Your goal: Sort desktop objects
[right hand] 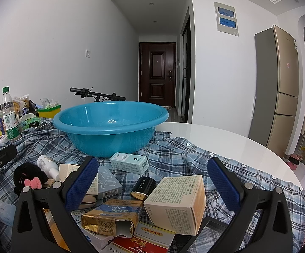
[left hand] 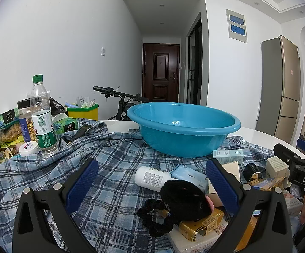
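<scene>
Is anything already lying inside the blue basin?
No, the blue basin is bare inside; only light glints on its bottom, and the boxes lie outside on the plaid shirt.

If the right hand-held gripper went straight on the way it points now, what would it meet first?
Probably the cream carton, which lies tilted between the open fingers of the right hand-held gripper. Beyond it come the black ZEESEA case and then the blue basin. Depth is unclear, so it might pass just above the carton.

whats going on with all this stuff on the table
A person holds a gripper in each hand over a pile of small boxes and toiletries on a plaid shirt. Both the left gripper and right gripper are open and hold nothing. The blue basin behind the pile looks empty.
</scene>
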`<state>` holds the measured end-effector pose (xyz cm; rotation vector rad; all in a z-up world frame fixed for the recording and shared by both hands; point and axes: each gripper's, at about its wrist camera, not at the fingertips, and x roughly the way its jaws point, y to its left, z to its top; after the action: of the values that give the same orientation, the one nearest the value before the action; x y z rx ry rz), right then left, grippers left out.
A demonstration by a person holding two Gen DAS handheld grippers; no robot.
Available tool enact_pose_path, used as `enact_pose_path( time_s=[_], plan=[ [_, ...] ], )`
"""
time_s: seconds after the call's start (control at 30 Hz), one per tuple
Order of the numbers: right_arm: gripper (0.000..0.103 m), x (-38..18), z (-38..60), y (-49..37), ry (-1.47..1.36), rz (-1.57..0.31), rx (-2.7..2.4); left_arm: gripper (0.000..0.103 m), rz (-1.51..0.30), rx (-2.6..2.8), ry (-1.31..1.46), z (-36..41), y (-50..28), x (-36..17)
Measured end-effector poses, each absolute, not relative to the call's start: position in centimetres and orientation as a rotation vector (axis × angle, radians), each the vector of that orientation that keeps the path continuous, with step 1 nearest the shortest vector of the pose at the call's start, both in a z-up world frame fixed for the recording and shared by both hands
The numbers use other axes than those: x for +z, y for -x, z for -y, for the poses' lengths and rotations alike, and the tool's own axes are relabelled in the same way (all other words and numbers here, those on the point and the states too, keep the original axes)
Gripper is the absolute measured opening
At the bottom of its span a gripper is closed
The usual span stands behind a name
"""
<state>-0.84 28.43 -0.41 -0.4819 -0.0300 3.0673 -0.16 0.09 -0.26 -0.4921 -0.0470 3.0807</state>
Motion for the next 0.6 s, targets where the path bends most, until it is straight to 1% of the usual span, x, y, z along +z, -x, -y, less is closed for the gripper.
enact_pose_path(
  time_s=[0.6],
  plan=[
    [0.103, -0.67, -28.42, 0.79, 0.495, 0.034, 3.07, 0.103, 0.058, 3.094, 0.507, 0.1, 0.29, -0.15]
  ],
)
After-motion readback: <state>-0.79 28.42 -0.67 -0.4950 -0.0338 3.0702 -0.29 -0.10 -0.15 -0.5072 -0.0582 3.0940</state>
